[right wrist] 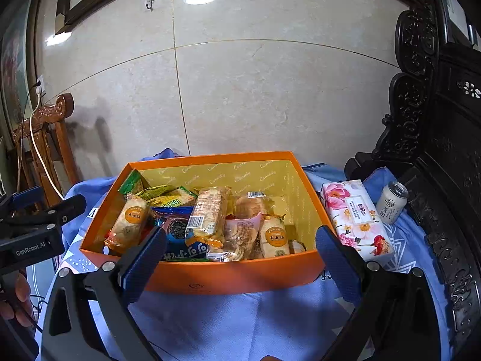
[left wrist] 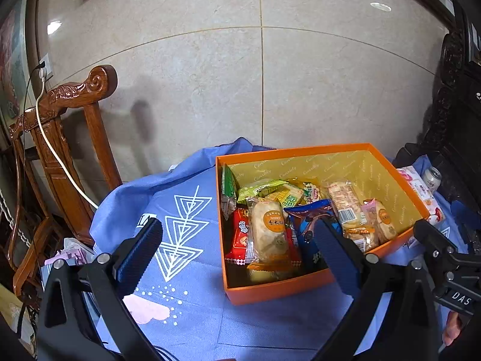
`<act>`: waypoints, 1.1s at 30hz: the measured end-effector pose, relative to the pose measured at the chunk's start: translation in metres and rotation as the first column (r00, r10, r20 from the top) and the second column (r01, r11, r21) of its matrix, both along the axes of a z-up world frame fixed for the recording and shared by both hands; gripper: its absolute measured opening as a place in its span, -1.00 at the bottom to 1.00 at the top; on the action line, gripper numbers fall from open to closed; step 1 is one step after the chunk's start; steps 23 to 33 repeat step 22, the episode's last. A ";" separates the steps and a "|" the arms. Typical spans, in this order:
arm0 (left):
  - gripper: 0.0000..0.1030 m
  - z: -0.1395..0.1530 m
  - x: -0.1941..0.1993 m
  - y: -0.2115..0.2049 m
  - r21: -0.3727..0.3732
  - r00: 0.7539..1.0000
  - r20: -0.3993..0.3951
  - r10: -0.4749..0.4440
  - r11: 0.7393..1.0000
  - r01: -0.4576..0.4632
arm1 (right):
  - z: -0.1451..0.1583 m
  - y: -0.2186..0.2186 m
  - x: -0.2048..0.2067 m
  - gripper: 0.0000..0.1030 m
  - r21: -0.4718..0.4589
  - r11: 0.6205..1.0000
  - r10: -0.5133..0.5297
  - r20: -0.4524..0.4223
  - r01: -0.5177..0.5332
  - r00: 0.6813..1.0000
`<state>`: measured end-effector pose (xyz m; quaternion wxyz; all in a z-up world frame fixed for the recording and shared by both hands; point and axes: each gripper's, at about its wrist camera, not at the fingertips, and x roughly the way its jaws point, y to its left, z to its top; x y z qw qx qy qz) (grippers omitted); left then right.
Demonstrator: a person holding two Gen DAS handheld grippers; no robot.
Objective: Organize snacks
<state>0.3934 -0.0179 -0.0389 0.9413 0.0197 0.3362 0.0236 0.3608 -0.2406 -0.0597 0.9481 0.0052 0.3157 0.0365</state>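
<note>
Sitting in an orange box (right wrist: 228,276) on a blue cloth (right wrist: 228,325), all the snacks (right wrist: 207,213) that can be seen are heaped together inside its walls. The box has tall sides, so the packets stay in and cannot slide off the table. There is a pale cake in a clear wrapper (left wrist: 267,228), a red packet (left wrist: 240,231) beside it, green packets (left wrist: 261,188) at the back, a blue bag (left wrist: 309,213) in the middle and a long pack of rice crackers (right wrist: 207,207) lying on top. They lean on each other every which way, not in neat rows. No snack lies loose on the cloth in either view. A flowery tissue pack (right wrist: 354,216) and a small white can (right wrist: 392,201) stand just beside the box, on its right, outside it. The left gripper (left wrist: 237,255) is spread wide with nothing between its blue pads; one pad hangs over the cloth and the other over the near corner of the box. The right gripper (right wrist: 240,258) is spread wide too and holds nothing, facing the front wall of the box. With the snacks all in the box and both grippers holding nothing, this could be the job finished, or a pause before the pile gets sorted into tidier rows. The pictures do not settle which. A wooden chair (left wrist: 69,138) stands off to the left, by the tiled wall (left wrist: 210,75).
</note>
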 end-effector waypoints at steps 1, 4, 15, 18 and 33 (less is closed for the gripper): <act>0.92 0.000 -0.001 -0.001 0.000 1.000 0.001 0.001 1.000 -0.001 | 0.000 0.000 0.000 0.93 -0.002 1.000 0.000 0.000 0.000 1.000; 0.92 -0.001 -0.001 -0.003 0.001 1.000 -0.002 0.000 1.000 0.000 | 0.000 0.001 0.000 0.93 -0.002 1.000 0.001 -0.003 -0.001 1.000; 0.92 -0.003 -0.003 -0.007 0.008 1.000 0.004 -0.003 1.000 0.003 | 0.000 0.002 0.000 0.93 -0.004 1.000 0.002 -0.002 -0.002 1.000; 0.92 -0.004 -0.002 -0.007 0.016 1.000 -0.001 -0.003 1.000 0.003 | 0.000 0.002 -0.001 0.93 -0.004 1.000 0.002 -0.001 -0.002 1.000; 0.92 -0.004 -0.002 -0.007 0.015 1.000 -0.003 -0.003 1.000 0.003 | 0.000 0.003 -0.001 0.93 -0.005 1.000 0.007 -0.002 -0.007 1.000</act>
